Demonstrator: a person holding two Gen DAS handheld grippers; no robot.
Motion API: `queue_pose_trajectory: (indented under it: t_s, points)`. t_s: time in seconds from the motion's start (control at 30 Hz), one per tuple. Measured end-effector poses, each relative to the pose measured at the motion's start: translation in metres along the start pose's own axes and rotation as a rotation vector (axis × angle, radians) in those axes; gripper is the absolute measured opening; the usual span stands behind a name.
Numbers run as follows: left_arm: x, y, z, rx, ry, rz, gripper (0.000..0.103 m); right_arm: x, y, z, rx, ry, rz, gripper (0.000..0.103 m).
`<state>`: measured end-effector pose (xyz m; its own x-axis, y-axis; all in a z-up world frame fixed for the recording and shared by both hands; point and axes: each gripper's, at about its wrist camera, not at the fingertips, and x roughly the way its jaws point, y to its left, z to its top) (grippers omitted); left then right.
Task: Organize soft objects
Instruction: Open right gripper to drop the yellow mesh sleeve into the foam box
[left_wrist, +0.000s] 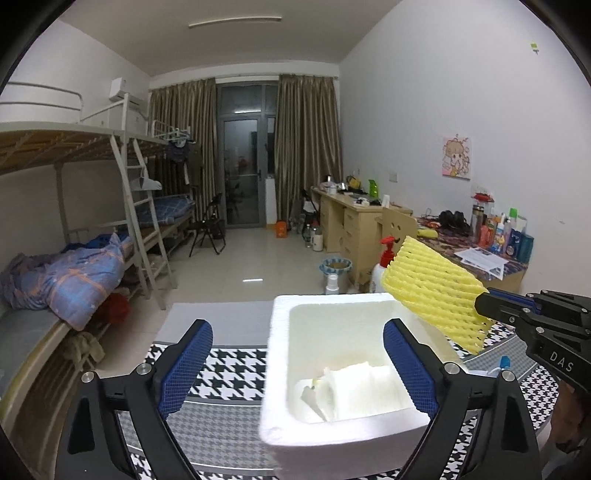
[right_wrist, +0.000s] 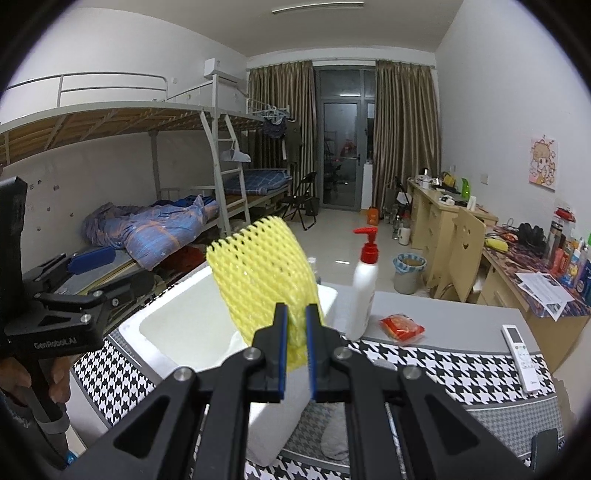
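My right gripper (right_wrist: 296, 325) is shut on a yellow foam net sleeve (right_wrist: 264, 275) and holds it in the air over the right rim of a white foam box (right_wrist: 170, 314). In the left wrist view the sleeve (left_wrist: 434, 291) hangs above the box's (left_wrist: 280, 369) far right corner, with the right gripper (left_wrist: 484, 308) coming in from the right. A white soft foam piece (left_wrist: 354, 387) lies inside the box. My left gripper (left_wrist: 299, 365) is open and empty, its fingers straddling the box's left wall and interior.
The box stands on a table with a black-and-white houndstooth cloth (right_wrist: 443, 365). A white pump bottle with red top (right_wrist: 364, 284), a red packet (right_wrist: 402, 326) and a white remote (right_wrist: 519, 350) lie right of the box. Bunk beds (left_wrist: 74, 258) stand left, desks (left_wrist: 354, 218) right.
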<state>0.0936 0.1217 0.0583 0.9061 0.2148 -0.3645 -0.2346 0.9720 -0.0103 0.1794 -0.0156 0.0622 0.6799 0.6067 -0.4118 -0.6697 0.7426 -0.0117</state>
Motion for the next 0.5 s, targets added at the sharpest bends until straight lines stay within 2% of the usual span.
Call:
queue_pose_trajectory:
  t_s: [0.5]
  points:
    - [-0.004,0.027,-0.007,-0.024,-0.003,0.045,0.099,0.02,0.017,0.006,-0.027,0.031,0.03,0.012]
